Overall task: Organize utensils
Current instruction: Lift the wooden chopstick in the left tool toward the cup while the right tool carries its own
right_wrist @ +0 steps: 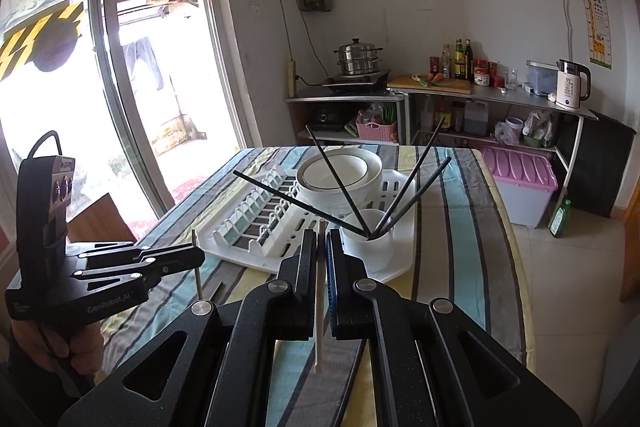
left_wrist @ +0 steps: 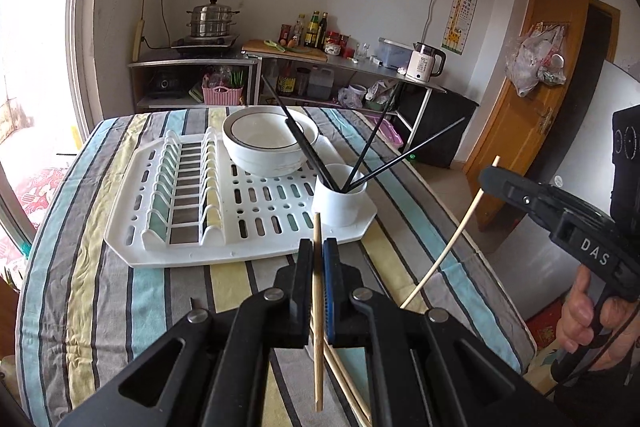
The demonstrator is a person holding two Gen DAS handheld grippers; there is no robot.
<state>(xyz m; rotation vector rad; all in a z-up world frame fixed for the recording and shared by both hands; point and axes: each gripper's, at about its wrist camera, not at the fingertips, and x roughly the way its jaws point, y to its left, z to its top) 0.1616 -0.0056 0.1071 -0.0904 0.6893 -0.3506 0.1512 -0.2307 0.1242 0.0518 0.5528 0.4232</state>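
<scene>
My left gripper (left_wrist: 319, 247) is shut on a tan wooden chopstick (left_wrist: 317, 307) that stands almost upright between its pads, above the striped tablecloth. More wooden chopsticks (left_wrist: 346, 383) lie on the cloth under it. My right gripper (right_wrist: 320, 239) is shut on a pale chopstick (right_wrist: 319, 299); from the left wrist it shows at the right (left_wrist: 490, 181), with that stick (left_wrist: 452, 239) slanting down. A white cup (left_wrist: 340, 205) (right_wrist: 370, 247) on the dish rack (left_wrist: 160, 247) holds several black chopsticks (right_wrist: 340, 187). The left gripper (right_wrist: 198, 259) is also seen from the right wrist.
A white bowl (left_wrist: 264, 147) sits at the back of the rack. The table's right edge drops to a tiled floor with a pink-lidded box (right_wrist: 520, 179) and a green bottle (right_wrist: 560, 217). Shelves with a kettle (left_wrist: 426, 65) and bottles line the far wall.
</scene>
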